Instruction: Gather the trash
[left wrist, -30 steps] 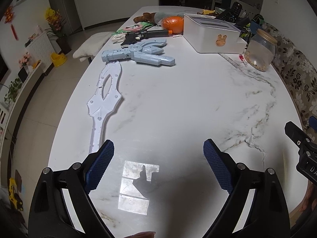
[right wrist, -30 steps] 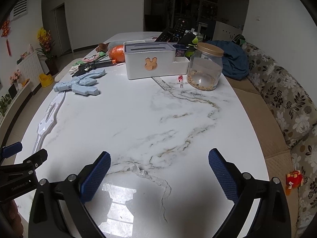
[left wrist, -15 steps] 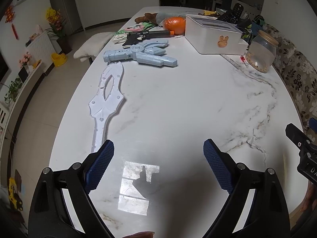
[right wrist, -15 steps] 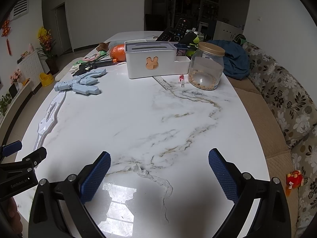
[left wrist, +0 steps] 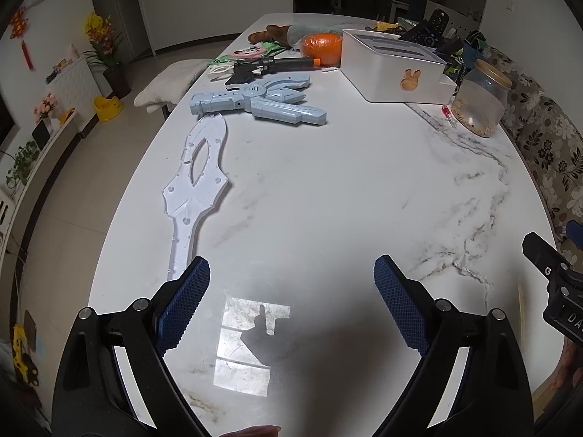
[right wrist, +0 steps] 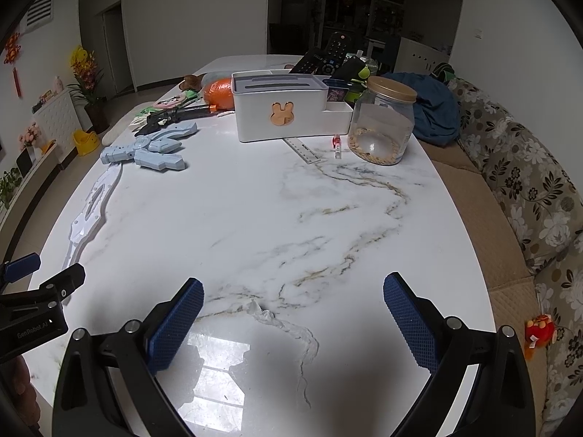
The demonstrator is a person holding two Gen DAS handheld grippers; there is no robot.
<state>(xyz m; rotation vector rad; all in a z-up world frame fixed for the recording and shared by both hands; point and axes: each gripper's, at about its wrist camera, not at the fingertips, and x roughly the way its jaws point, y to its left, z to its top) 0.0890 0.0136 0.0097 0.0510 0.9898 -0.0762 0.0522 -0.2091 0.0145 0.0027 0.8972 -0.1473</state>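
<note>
A small crumpled scrap of white tissue (right wrist: pixel 263 314) is seen lying on the marble tabletop (right wrist: pixel 255 211), near its front edge, just ahead of the right gripper (right wrist: pixel 293 322) and between its spread fingers (right wrist: pixel 175 324). It is judged light, soft and easily crushed; it would best be pinched at its raised, bunched middle. The left gripper (left wrist: pixel 291 307) is held with fingers wide apart, nothing between them. Further back a glass jar (right wrist: pixel 380 123), lidded, holds a thin layer of grain-like bits, and a white organiser box (right wrist: pixel 280 113) holds remote controls.
</note>
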